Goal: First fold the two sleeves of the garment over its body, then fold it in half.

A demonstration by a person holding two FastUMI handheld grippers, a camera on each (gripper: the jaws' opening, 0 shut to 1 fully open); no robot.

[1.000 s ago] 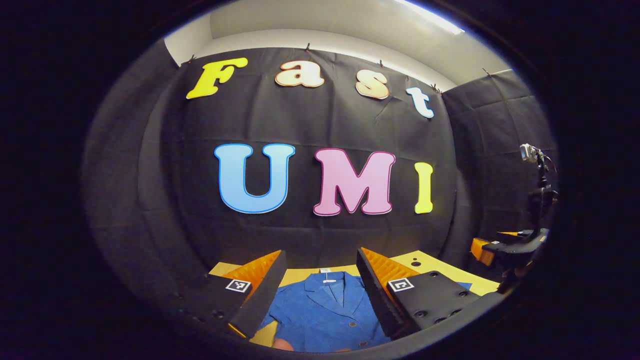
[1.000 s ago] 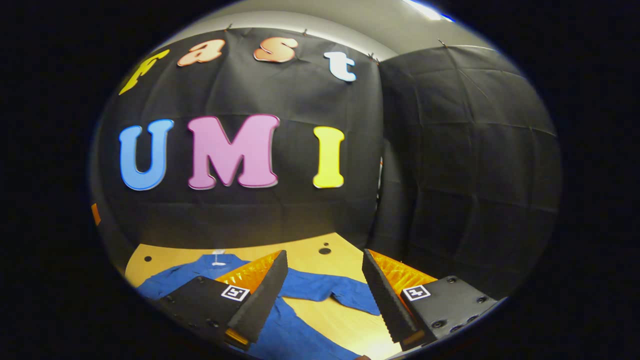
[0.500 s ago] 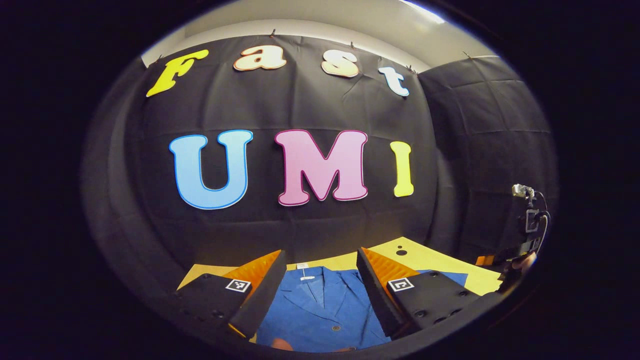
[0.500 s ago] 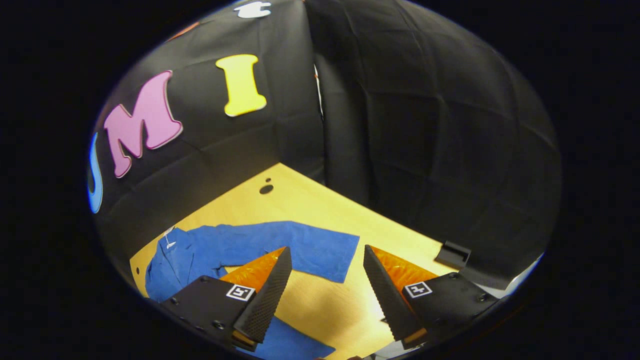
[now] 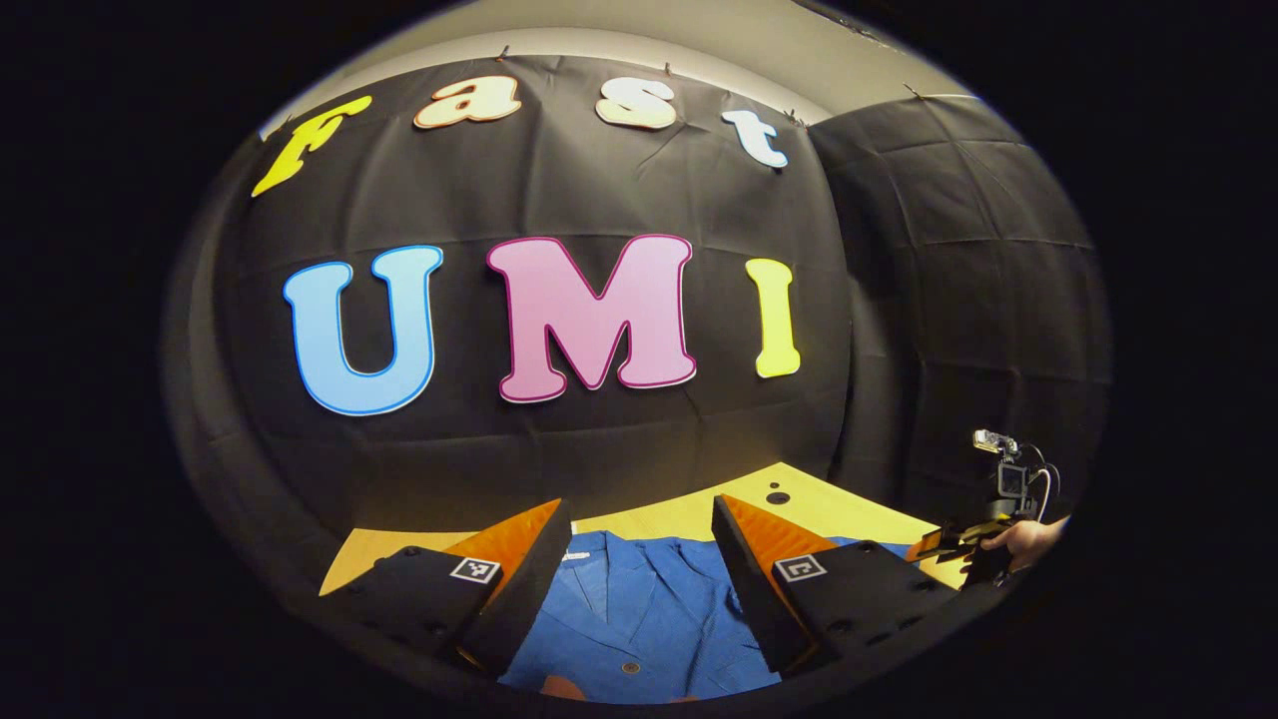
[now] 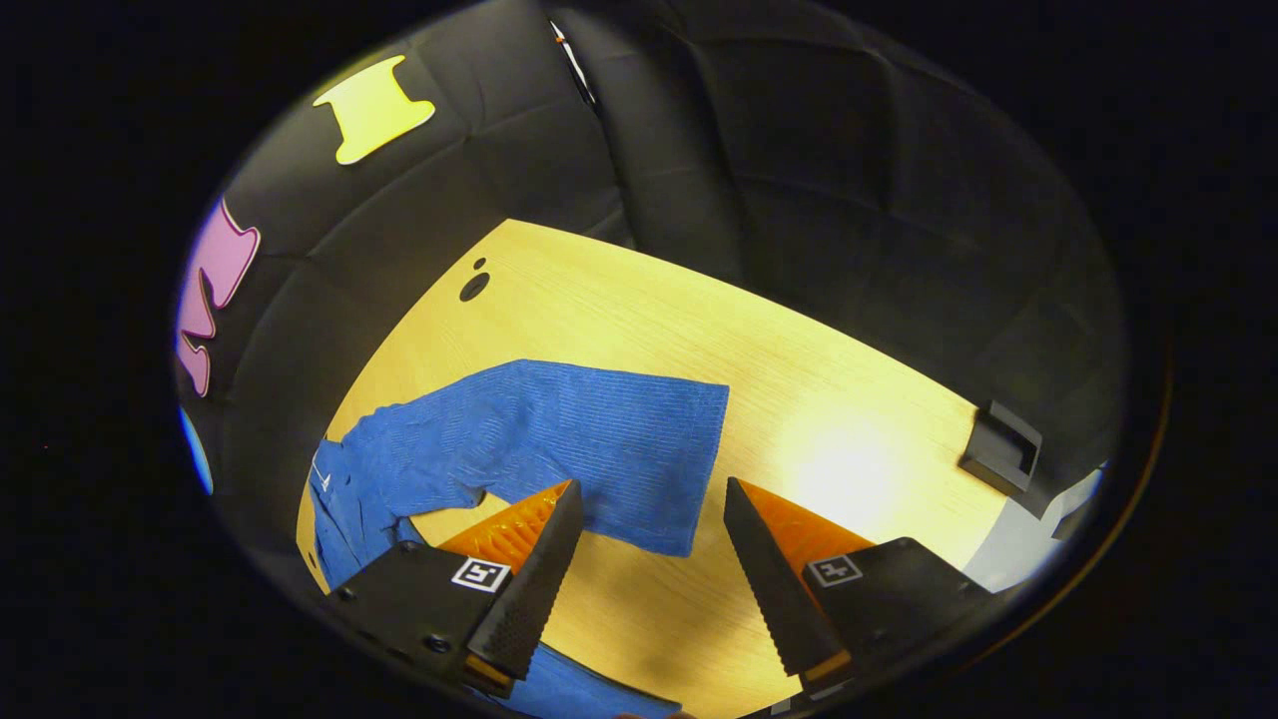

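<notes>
Between the parted, empty fingers of the right gripper, the blue shirt's right sleeve lay flat on the wooden table. Soft, light cloth; its cuff edge seemed the best hold. Left gripper, likewise open, framed the collar.

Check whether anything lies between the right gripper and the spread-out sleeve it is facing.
Nothing visible does. The right gripper, open, hangs above bare table just short of the sleeve's cuff end. The sleeve lies flat with nothing on it. A small black fitting sits off at the table's edge.
</notes>
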